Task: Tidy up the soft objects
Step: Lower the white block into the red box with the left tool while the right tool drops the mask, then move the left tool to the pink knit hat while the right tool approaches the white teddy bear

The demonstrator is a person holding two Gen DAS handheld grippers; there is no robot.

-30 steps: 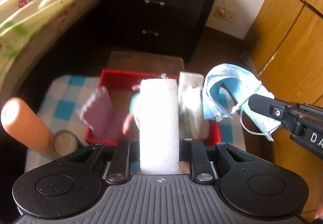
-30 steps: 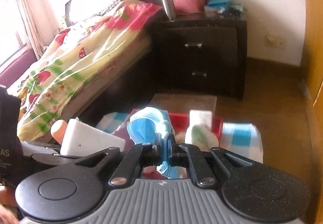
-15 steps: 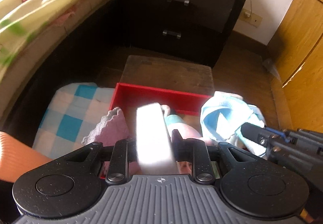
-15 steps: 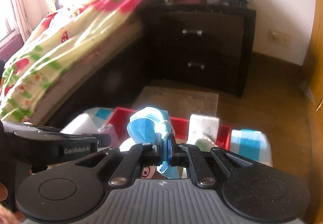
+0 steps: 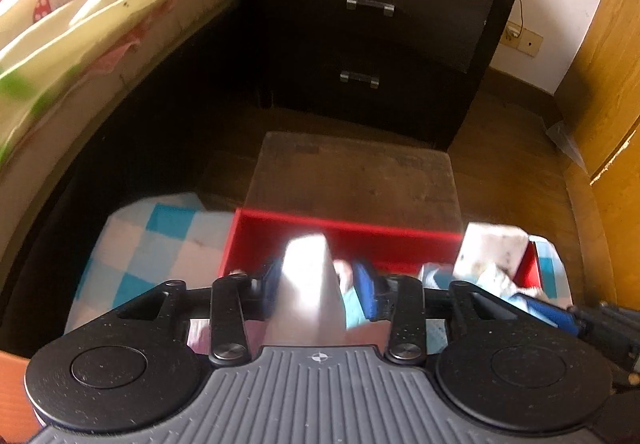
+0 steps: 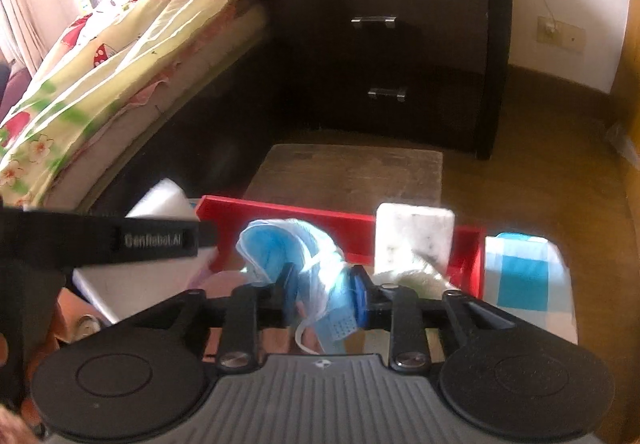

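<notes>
My left gripper has its jaws spread beside a white foam block, which stands between them over the red box. My right gripper has its jaws apart with a blue face mask draped loosely between them above the same red box. A white packet leans in the box's right end. The left gripper's arm and the foam block show at the left of the right wrist view.
The box sits on a blue-and-white checked cloth. A brown mat lies on the floor beyond it. A dark nightstand stands behind, a bed to the left, a wooden wardrobe to the right.
Both grippers moved forward and down over the red box. The jaws of both have opened, loosening the foam block and the mask.
</notes>
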